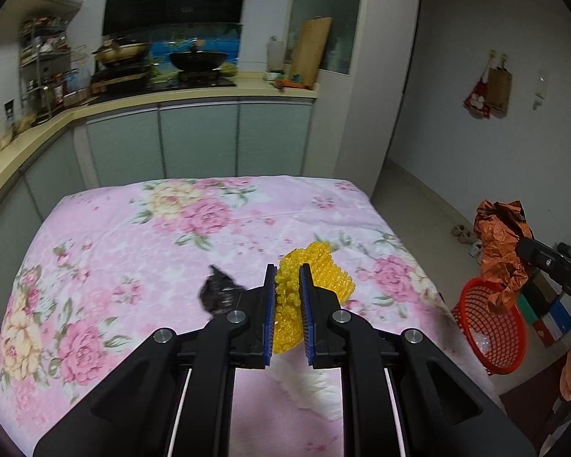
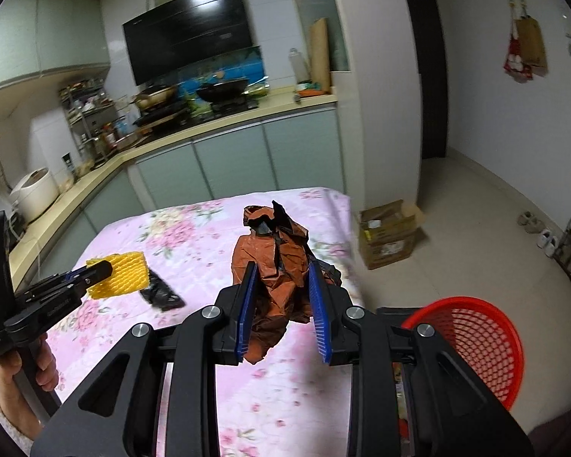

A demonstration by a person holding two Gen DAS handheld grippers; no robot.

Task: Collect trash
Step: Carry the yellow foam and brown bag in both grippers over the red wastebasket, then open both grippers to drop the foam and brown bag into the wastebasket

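Nearest the left wrist camera: left gripper (image 1: 287,297), blue pads clenched hard on a yellow foam fruit-net sleeve (image 1: 316,278), lifted clear of the pink floral cloth-covered table (image 1: 106,251); held high, presumably for carrying across to the bin. On the other side: right gripper (image 2: 283,306), blue pads pressed against a crumpled copper-brown foil wrapper (image 2: 278,266), jaws only partly closed because of the bulky wad, wrapper likewise raised off the cloth. Just beyond and to the right, down on the floor: a red plastic mesh basket (image 2: 476,342), evidently the collection bin, placed beside the table edge within easy reach; something pale and crinkled inside (image 1: 481,342), too small to identify. Left behind on the cloth near the yellow sleeve: a crumpled black plastic scrap (image 2: 161,293), not yet gathered, partly hidden by a jaw in the left view. Below the left jaws, a white fluffy patch, unclear whether sleeve or tissue. Farther off on the floor: an open brown cardboard box (image 2: 390,236), contents hard to make out. Farthest: kitchen counter with black wok (image 1: 198,60), blurred. Person's hands cut off at both frame edges.
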